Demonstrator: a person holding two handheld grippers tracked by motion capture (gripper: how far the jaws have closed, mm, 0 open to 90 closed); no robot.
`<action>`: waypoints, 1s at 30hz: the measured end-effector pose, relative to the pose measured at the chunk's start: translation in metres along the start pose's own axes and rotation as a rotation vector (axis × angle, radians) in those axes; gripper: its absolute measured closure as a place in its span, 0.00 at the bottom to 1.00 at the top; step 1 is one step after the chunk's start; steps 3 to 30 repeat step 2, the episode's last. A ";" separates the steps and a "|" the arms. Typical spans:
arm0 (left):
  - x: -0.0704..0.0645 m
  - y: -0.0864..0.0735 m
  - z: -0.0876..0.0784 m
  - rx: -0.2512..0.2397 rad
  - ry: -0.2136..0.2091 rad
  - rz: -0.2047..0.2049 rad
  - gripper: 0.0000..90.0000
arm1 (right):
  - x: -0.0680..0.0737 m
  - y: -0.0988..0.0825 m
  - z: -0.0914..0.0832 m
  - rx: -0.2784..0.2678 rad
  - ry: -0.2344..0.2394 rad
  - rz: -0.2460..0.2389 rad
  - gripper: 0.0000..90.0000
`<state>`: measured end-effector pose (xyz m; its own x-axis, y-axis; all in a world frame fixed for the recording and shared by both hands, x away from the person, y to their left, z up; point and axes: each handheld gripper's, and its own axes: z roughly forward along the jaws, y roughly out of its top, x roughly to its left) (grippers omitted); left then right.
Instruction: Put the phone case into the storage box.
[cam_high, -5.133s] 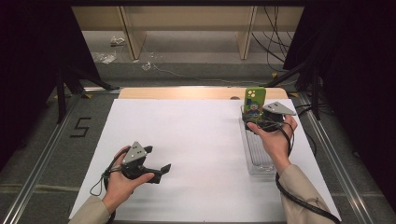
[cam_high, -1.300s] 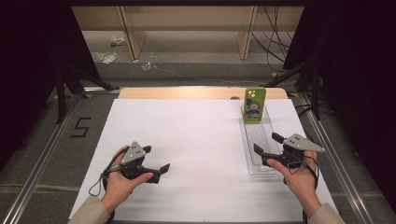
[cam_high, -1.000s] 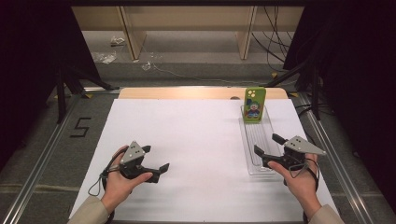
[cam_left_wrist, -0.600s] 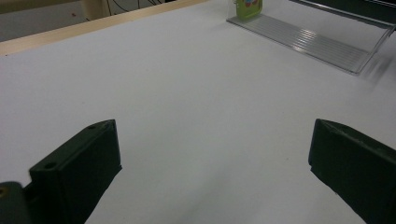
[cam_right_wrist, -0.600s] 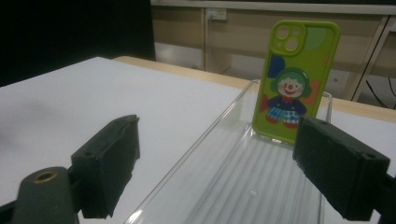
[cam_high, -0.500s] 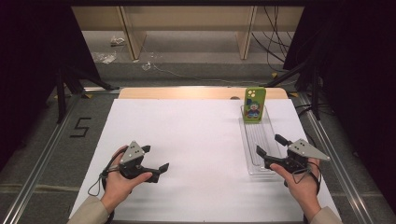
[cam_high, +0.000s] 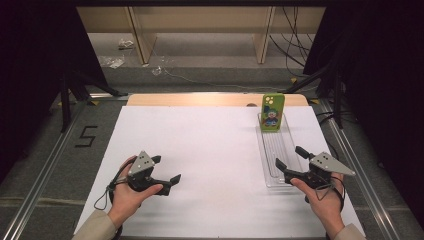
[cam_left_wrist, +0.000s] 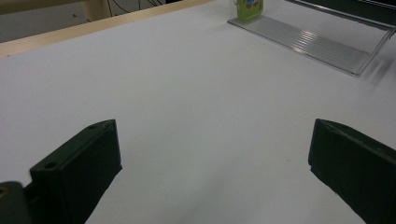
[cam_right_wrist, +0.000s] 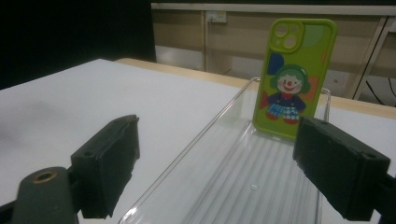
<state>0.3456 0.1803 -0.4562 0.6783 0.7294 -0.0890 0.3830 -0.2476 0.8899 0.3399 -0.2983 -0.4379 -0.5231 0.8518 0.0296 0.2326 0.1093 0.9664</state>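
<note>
Phone case (cam_left_wrist: 250, 9) top cut off; tray (cam_left_wrist: 373, 70) corner blurred.

Bare sheet (cam_high: 210, 150) beside tray (cam_high: 268, 150)

One legible mark is showing: a black numeral "5" (cam_high: 86, 136) is lying on the grey floor strip just left of the white desk (cam_high: 200, 150), seen in the high view. The green phone case (cam_right_wrist: 293, 79) is carrying a clown picture but no readable lettering. No brands or labels are reading elsewhere.
</note>
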 end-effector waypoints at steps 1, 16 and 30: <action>0.000 0.000 0.000 0.000 0.000 0.000 0.02 | 0.000 0.000 0.000 -0.001 0.001 -0.001 0.17; 0.000 0.000 0.000 0.000 -0.001 0.000 0.02 | 0.000 0.000 0.000 -0.001 0.001 0.001 0.17; 0.000 0.000 0.000 0.000 -0.001 0.000 0.02 | 0.000 0.000 0.000 -0.001 0.001 0.001 0.17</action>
